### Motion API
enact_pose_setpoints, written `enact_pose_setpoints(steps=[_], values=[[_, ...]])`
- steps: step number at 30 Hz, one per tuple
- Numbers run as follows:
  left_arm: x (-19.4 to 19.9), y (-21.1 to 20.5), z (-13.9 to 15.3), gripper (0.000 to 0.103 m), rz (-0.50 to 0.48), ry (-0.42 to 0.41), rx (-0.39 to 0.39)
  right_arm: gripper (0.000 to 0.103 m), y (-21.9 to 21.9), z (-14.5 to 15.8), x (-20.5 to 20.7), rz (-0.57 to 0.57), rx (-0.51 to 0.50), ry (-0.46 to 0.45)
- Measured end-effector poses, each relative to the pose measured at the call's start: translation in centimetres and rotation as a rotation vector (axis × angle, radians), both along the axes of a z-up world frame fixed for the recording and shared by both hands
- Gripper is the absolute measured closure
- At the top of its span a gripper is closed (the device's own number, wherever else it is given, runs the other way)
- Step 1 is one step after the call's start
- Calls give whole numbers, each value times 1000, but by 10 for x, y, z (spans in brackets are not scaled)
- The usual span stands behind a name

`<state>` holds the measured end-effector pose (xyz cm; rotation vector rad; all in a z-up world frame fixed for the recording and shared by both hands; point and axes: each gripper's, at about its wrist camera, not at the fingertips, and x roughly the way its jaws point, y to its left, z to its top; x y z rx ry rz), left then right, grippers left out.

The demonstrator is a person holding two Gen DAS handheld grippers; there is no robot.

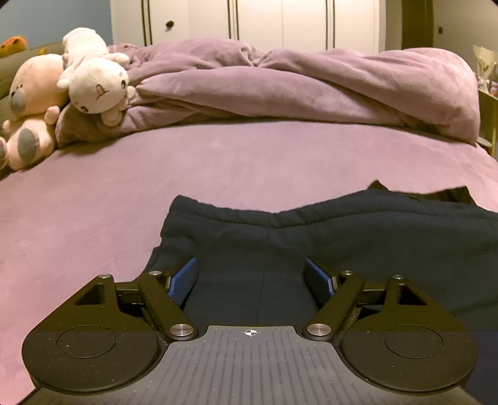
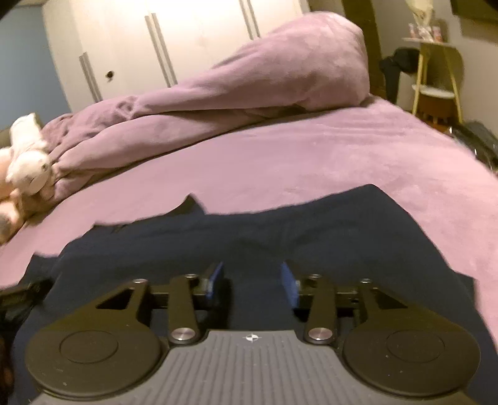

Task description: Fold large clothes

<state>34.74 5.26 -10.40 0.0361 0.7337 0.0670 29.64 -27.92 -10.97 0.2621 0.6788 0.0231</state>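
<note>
And here we are over the bed [image 1: 218,162], mauve sheet all the way across, with the dark navy garment [image 1: 311,236] laid out along its near edge. It looks like sweatpants (there is a gathered, stitched band running along its far side in the left wrist view), and its long axis runs crosswise, side to side, parallel to that near edge rather than pointing up toward the duvet. One end stops short in the left wrist view with bare sheet beyond it; the other end, in the right wrist view, stops short of the bed's right-hand edge, garment [image 2: 311,233] flat on the sheet.

The left gripper [image 1: 252,274] sits low over the cloth near that banded end, jaws spread wide, blue pads well apart, dark fabric lying between them, nothing pinched. The right gripper [image 2: 252,277] hovers over the middle stretch of the garment, jaws at a narrower gap, also open, pads clear of the cloth as far as the blurred picture shows.

Up at the far edge, the bunched purple duvet [image 1: 311,87] runs across the bed. In the far left corner lie two plush toys, a white plush [image 1: 96,84] leaning on a pink plush [image 1: 31,106]. White wardrobe doors [image 1: 249,21] stand behind.
</note>
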Motion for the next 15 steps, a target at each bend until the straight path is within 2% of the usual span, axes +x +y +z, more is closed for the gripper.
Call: enact_pose_setpoints(steps=[3,6,8,11,12,13,15], values=[[-18,1,9,19,-31,0,22,54,3,11,-51,31,-30,-46],[-40,1,16,18,-58,6,56,54,1,15,-102,7,-114,-68],[-61,3,21,18,-78,-1,81,54,-4,16,-130,-47,-175,-65],[-107,22,28,17,-82,-42,64,55,-20,14,-163,-125,-179,-42],[-123,29,30,15,-68,-52,60,55,-25,15,-170,-157,-184,-33],[-137,36,30,9,-41,-48,66,55,-28,17,-176,-182,-183,-26],[-165,56,29,8,8,-35,49,56,-35,23,-186,-259,-189,8]])
